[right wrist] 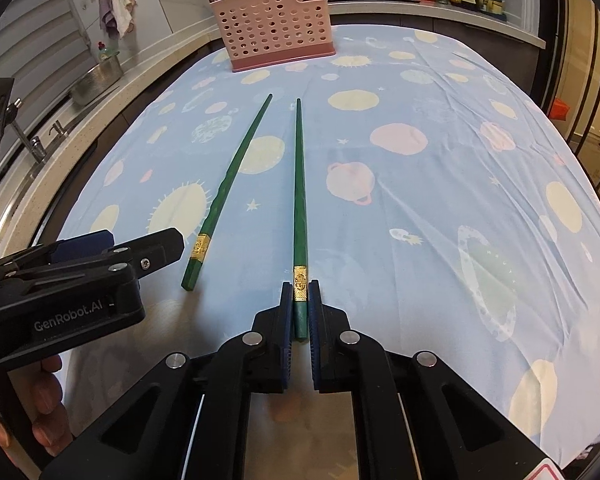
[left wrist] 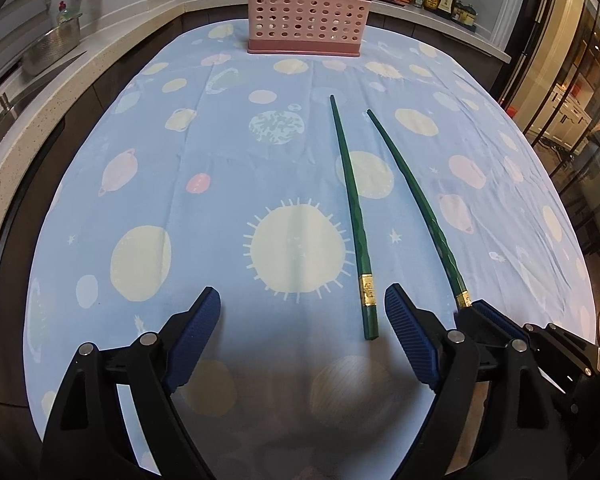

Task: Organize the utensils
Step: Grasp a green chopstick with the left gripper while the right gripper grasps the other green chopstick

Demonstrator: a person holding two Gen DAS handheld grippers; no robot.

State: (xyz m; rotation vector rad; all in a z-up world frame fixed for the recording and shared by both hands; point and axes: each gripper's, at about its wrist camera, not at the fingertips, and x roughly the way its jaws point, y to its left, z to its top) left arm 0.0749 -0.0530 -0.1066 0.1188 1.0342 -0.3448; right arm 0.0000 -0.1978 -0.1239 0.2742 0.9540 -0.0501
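Two green chopsticks are lying side by side on a table draped in a blue planet-print cloth (right wrist: pixel 420 200), tips pointing toward its far edge. The right gripper (right wrist: pixel 300 304) is pinching the thick, gold-banded end of the right-hand chopstick (right wrist: pixel 299 184) near the table's front edge, pads pressing on both its sides. The left gripper (left wrist: pixel 302 312) is hovering with jaws spread wide and nothing between the pads; the left-hand chopstick (left wrist: pixel 350 196) is resting just inside its right finger. At the far edge, a pink perforated utensil holder (right wrist: pixel 274 26) is standing upright, already holding several chopsticks.
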